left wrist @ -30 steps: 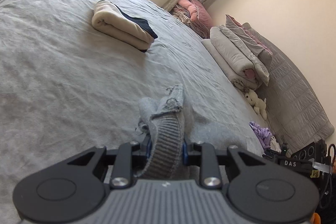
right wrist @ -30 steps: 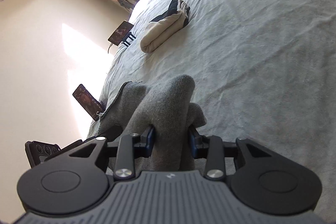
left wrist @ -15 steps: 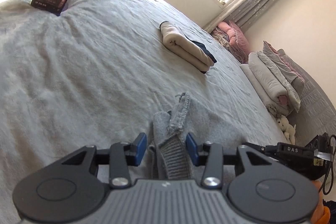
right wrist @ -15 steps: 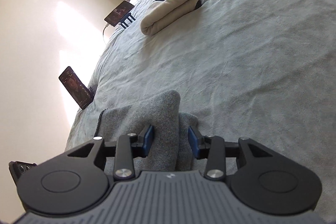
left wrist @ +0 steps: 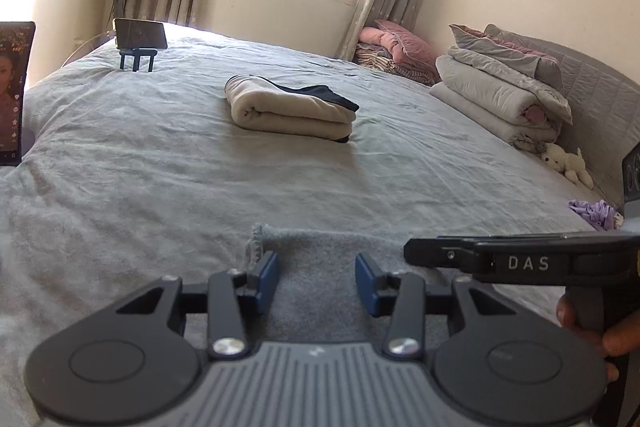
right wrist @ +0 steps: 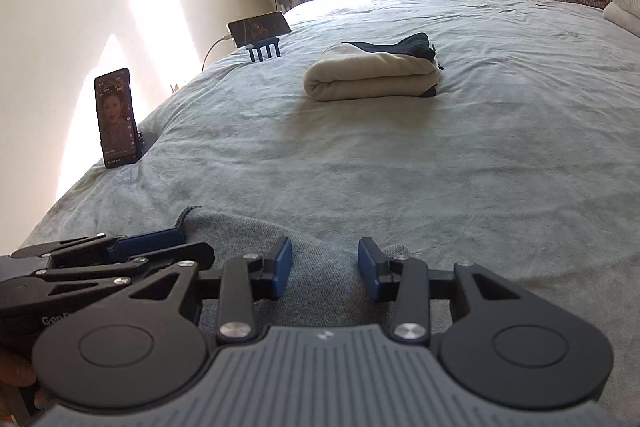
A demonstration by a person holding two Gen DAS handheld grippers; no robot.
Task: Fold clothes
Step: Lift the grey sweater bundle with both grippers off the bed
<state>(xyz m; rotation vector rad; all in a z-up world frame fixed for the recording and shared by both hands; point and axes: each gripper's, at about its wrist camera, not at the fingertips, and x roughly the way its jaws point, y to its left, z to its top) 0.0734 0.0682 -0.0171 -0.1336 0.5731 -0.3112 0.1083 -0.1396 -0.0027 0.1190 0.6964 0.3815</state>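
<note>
The grey knitted garment [left wrist: 316, 259] lies flat on the near edge of the bed [left wrist: 160, 163], its frayed corner [left wrist: 256, 239] just left of the left gripper [left wrist: 316, 277] and its far edge running across in front of both tools. The fingers [left wrist: 267, 275] of the left gripper stand apart above the knit, clamped on nothing; the right gripper [right wrist: 325, 269] likewise has its fingers [right wrist: 280, 265] apart with flat cloth beneath the gap. Both seem to be between grips, so the step in hand looks like smoothing or re-gripping for the next fold. To do it well, each gripper should likely take the near edge or a corner with only one layer pinched, the two at matching spots, then carry the cloth toward the far side level and together so the fold line stays straight. The two tools sit close side by side, so their housings could knock. The loose knit may stretch or sag if lifted unevenly. The folded cream garment [left wrist: 288, 111] lies well apart, farther up the bed, and needs no touching.
</note>
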